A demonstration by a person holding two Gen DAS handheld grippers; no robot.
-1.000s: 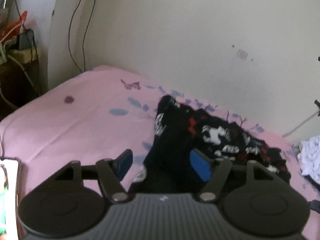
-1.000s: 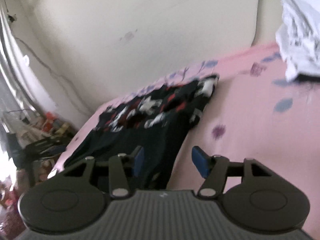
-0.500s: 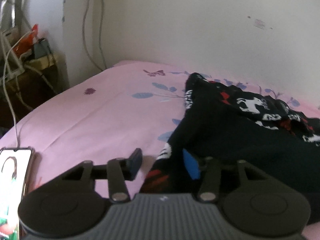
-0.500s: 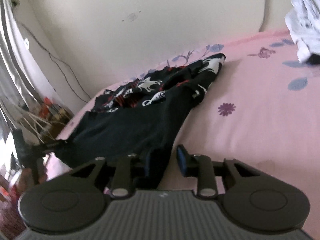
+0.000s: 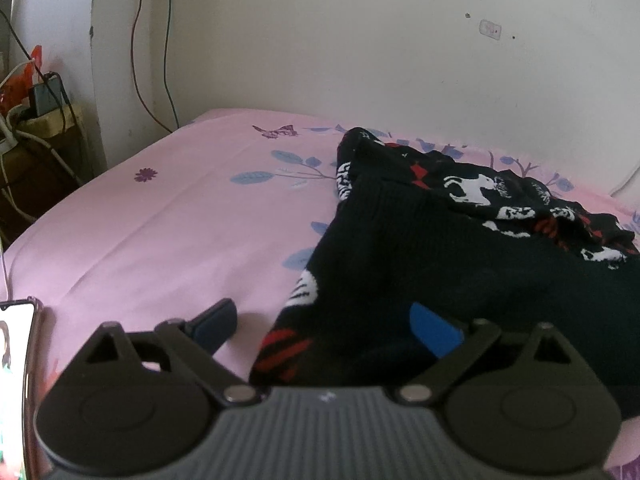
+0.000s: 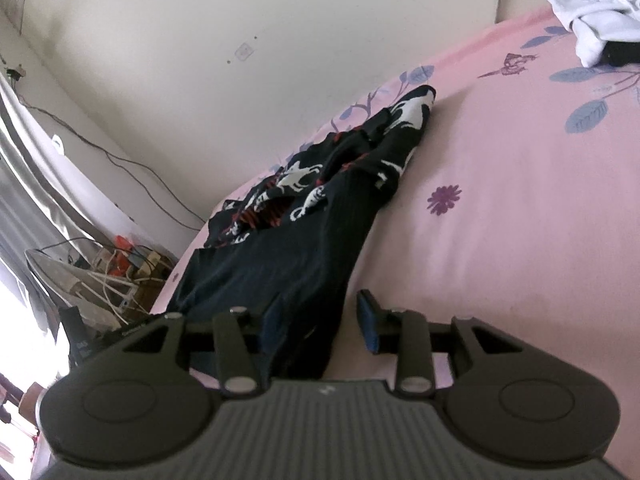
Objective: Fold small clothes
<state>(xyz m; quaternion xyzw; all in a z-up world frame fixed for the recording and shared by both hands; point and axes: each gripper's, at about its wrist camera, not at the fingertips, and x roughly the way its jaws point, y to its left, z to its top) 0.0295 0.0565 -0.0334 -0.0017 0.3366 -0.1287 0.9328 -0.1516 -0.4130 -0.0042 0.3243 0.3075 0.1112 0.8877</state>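
Both pairs of fingers stand apart, gripping nothing, each straddling a near corner of the black garment (image 5: 460,256). On the left side, a phone (image 5: 16,380) lies at the edge of the pink bedsheet (image 5: 168,220). Next to it, the left gripper (image 5: 326,326) has one blue pad resting over bare sheet and the other over the dark cloth, so the garment's near left hem, with its red and white print, lies between them.

Moving right, the garment spreads across the sheet toward the wall, its plain dark part nearest and its printed part bunched at the far end.

Further right, the right gripper (image 6: 320,320) is likewise spread wide, with the garment's other near corner running between its pads; one pad is half buried in the cloth and the other sits over pink sheet. Beyond it, a pile of white clothes (image 6: 592,4) lies well apart at the far corner of the bed.

The fabric looks thin, soft and light, so it should drape and sag rather than hold a shape. Pinching the two near corners right at the hem seems the surest hold, taking in every layer so none slips free when lifted.
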